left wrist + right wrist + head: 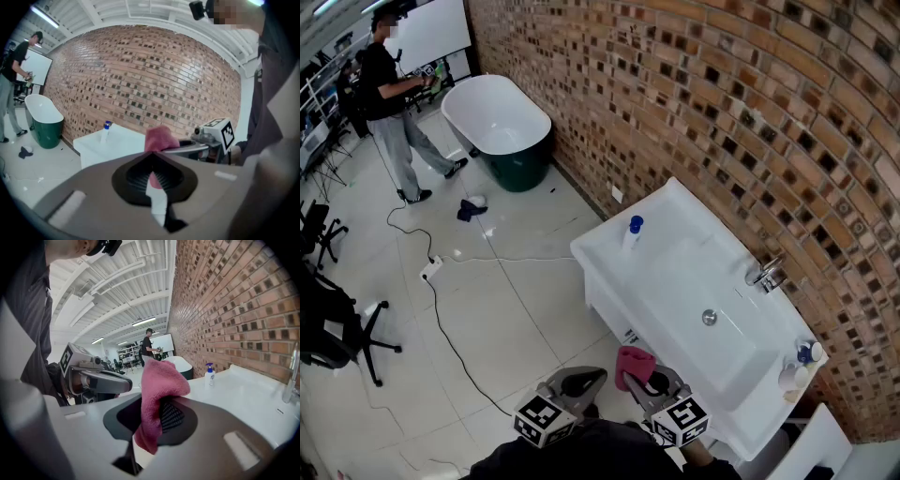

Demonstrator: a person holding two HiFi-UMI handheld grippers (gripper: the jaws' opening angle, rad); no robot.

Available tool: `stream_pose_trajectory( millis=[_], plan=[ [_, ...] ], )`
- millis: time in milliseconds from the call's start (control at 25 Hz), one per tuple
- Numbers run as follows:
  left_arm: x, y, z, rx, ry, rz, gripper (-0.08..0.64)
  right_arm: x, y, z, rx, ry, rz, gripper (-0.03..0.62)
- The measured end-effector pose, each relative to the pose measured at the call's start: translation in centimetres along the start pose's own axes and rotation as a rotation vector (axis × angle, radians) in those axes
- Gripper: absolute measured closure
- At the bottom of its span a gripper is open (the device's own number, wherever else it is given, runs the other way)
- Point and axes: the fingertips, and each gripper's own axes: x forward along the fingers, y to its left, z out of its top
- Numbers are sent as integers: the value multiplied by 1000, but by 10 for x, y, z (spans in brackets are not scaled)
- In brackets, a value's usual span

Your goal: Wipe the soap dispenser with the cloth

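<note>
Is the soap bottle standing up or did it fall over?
Standing up. The soap dispenser sits upright on the far corner of the white sink, with its blue pump on top.

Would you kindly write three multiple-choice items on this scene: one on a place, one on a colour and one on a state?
1. Where does the soap dispenser stand?
A. on a shelf
B. on a corner of the sink unit
C. between a gripper's jaws

2. What colour is the cloth?
A. pink
B. yellow
C. white

3. In what state is the right gripper?
A. open and empty
B. shut on the cloth
C. shut on the soap dispenser

Answers:
1. B. In the head view it stands on the white top at the corner farthest from the person.
2. A. It shows pink in all three views.
3. B. In the right gripper view the cloth is pinched between its jaws.
</note>
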Motion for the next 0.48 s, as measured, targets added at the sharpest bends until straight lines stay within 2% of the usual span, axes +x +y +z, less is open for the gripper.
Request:
stream_pose_trajectory(
  millis=[240,480],
  plan=[
    [-26,72,21,-2,-21,3,560,60,-7,33,-9,-6,-53,523],
    [-20,109,40,-40,-77,-6,560,97,-30,54,-46,36,-56,523]
  ],
)
